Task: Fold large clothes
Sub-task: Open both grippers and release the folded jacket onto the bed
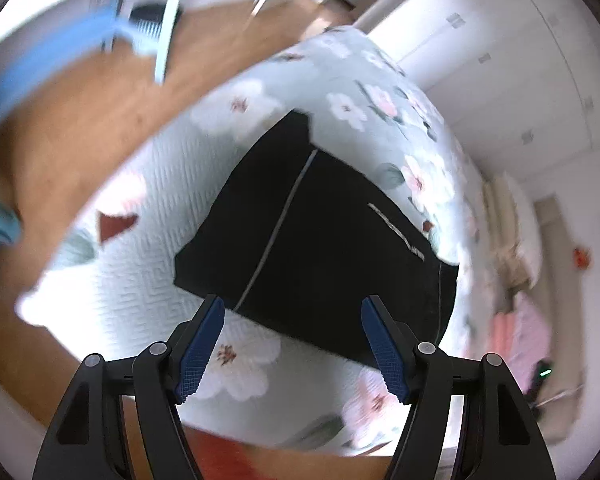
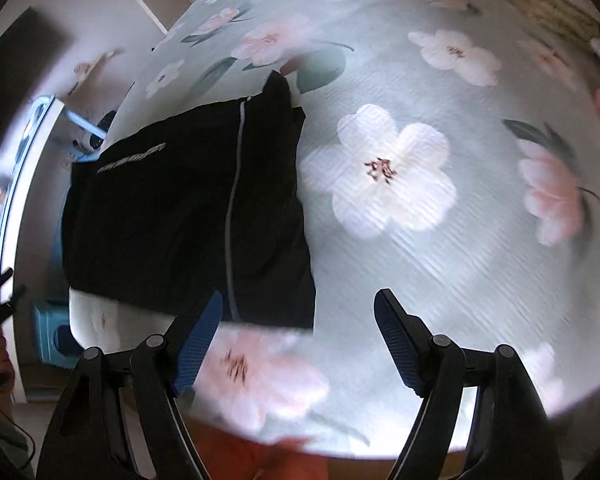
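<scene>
A black garment (image 1: 324, 236) with a thin grey stripe lies folded into a flat rectangle on a pale green bedspread (image 1: 236, 92) printed with flowers. It also shows in the right wrist view (image 2: 180, 216), at the left of the bed (image 2: 440, 240). My left gripper (image 1: 292, 320) is open and empty, held above the garment's near edge. My right gripper (image 2: 300, 312) is open and empty, above the garment's near right corner and the bare bedspread. Neither gripper touches the cloth.
Wooden floor (image 1: 100, 120) lies left of the bed. A white and blue piece of furniture (image 1: 60, 40) stands beyond it. White wardrobes (image 1: 520, 60) line the right wall. Pink cloth (image 1: 520, 328) lies at the right. A blue stool (image 2: 54, 336) stands by the bed.
</scene>
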